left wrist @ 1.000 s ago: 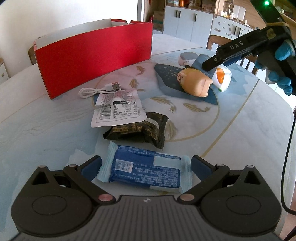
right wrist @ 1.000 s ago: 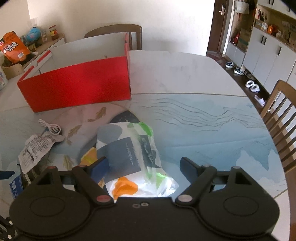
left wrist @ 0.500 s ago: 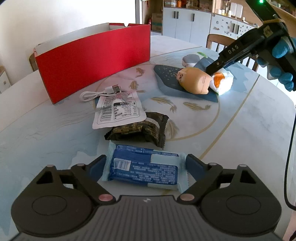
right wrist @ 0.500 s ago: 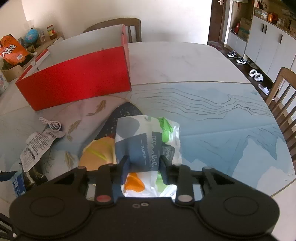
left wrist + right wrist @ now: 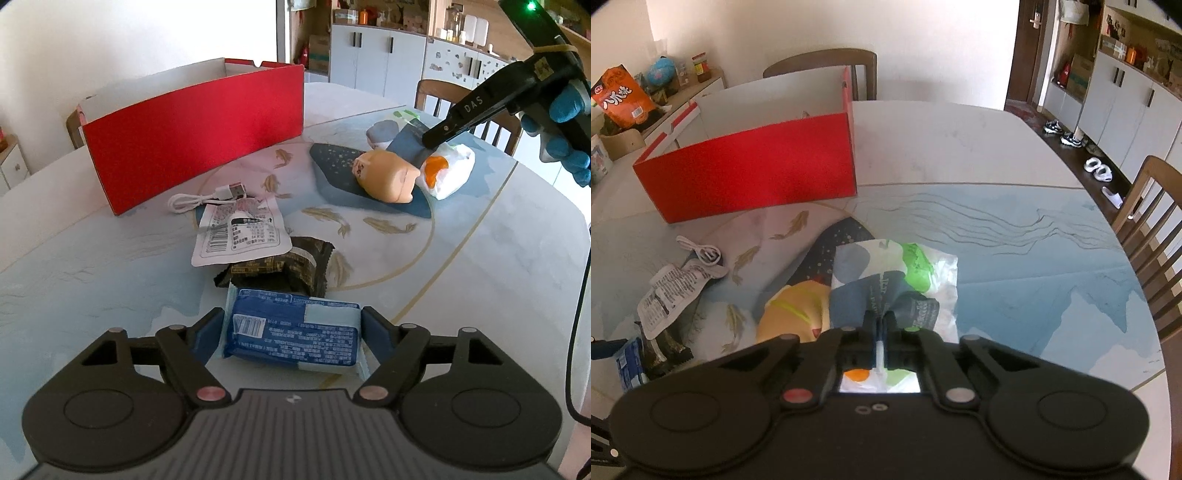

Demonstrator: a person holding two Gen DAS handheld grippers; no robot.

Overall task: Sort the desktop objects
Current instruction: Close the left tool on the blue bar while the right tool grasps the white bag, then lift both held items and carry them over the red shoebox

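My left gripper [image 5: 293, 334] has its pads against both ends of a blue snack packet [image 5: 293, 338] that lies on the table. My right gripper [image 5: 881, 321] is shut on a white tissue pack with blue, green and orange print [image 5: 897, 273]; it also shows in the left wrist view [image 5: 448, 171]. An orange pig toy [image 5: 386, 177] lies against the pack. A red open box [image 5: 192, 129] stands at the back. A black snack packet [image 5: 280, 269], a white sachet [image 5: 240, 232] and a white USB cable [image 5: 207, 197] lie between.
The round table [image 5: 1015, 236] has a printed blue mat. Wooden chairs [image 5: 1152, 229] stand at its right and behind the box. A sideboard with an orange snack bag [image 5: 622, 99] is at far left. White cabinets line the back right.
My right gripper closed on the tissue pack, from wide open to pinched shut. My left gripper narrowed around the blue packet until its pads touch both ends.
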